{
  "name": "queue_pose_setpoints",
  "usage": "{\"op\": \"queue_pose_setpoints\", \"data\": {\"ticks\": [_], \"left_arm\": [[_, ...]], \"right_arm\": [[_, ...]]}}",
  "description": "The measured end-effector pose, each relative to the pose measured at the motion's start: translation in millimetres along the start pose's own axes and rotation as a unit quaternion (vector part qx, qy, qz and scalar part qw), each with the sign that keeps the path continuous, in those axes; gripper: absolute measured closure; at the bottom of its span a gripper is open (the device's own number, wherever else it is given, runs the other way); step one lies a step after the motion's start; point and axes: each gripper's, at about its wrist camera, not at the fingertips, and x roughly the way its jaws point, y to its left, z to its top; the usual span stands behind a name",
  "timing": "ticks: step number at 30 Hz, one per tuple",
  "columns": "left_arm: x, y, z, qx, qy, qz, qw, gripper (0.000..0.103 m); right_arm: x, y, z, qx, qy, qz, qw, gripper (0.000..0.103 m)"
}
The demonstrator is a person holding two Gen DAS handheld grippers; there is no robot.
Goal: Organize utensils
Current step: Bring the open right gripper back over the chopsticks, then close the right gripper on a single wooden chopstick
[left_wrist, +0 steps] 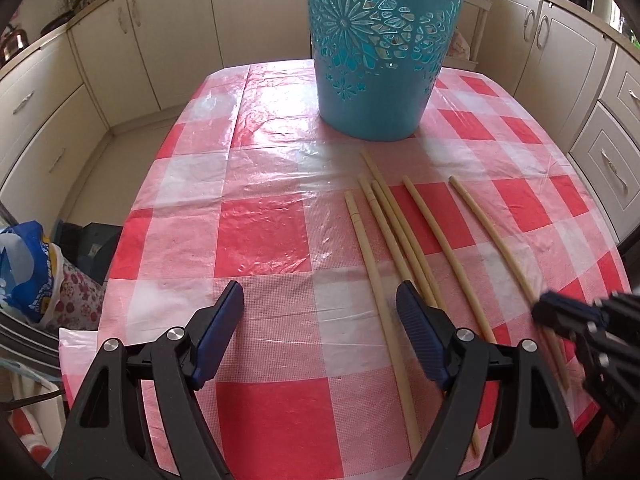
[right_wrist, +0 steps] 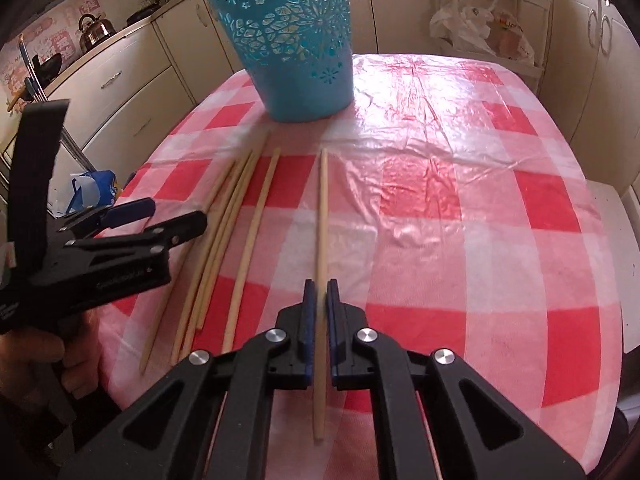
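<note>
Fingers (right_wrist: 307, 312) of the right gripper (right_wrist: 319, 300) are clamped on one chopstick (right_wrist: 322, 208), the rightmost of the set, gripping it toward its near end while the rest of its length lies on the checked cloth (right_wrist: 460, 200) and points toward the bin (right_wrist: 296, 60). By contrast the left gripper (left_wrist: 320, 312) is spread wide with nothing between its pads, hanging low over the cloth just left of the other chopsticks (left_wrist: 384, 232); its right pad covers part of the bunched ones, and whether it touches them cannot be told. Those five lie side by side in a loose fan, three bunched close and two more apart, all with their far tips near the foot of the blue cut-out bin standing at the back of the table. This looks like the pick-up step for the first stick. Next comes a lift that clears the table, then a carry over the bin's rim; since the grip sits near one end, the long free end will likely droop or swing, so it should be tipped upright before being lowered in.
</note>
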Motion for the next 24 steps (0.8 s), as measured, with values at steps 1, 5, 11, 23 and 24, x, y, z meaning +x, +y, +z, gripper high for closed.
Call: {"op": "queue_pose_setpoints", "data": {"ticks": [1, 5, 11, 23, 24], "left_arm": [[1, -1, 0, 0.003, 0.001, 0.002, 1.0000, 0.028], [2, -4, 1, 0.011, 0.004, 0.009, 0.9999, 0.027], [3, -4, 2, 0.015, 0.005, 0.010, 0.9998, 0.026], [6, 2, 8, 0.022, 0.002, 0.019, 0.9996, 0.024], [6, 2, 8, 0.022, 0.002, 0.019, 0.9996, 0.024]], "right_arm": [[-1, 2, -2, 0.000, 0.003, 0.003, 1.000, 0.094], [-4, 7, 4, -0.011, -0.018, -0.006, 1.000, 0.061], [3, 16, 23, -0.038, -0.031, -0.018, 0.999, 0.061], [18, -3, 30, -0.022, -0.019, -0.062, 0.998, 0.094], [15, -5, 28, -0.019, -0.017, -0.058, 0.998, 0.094]]}}
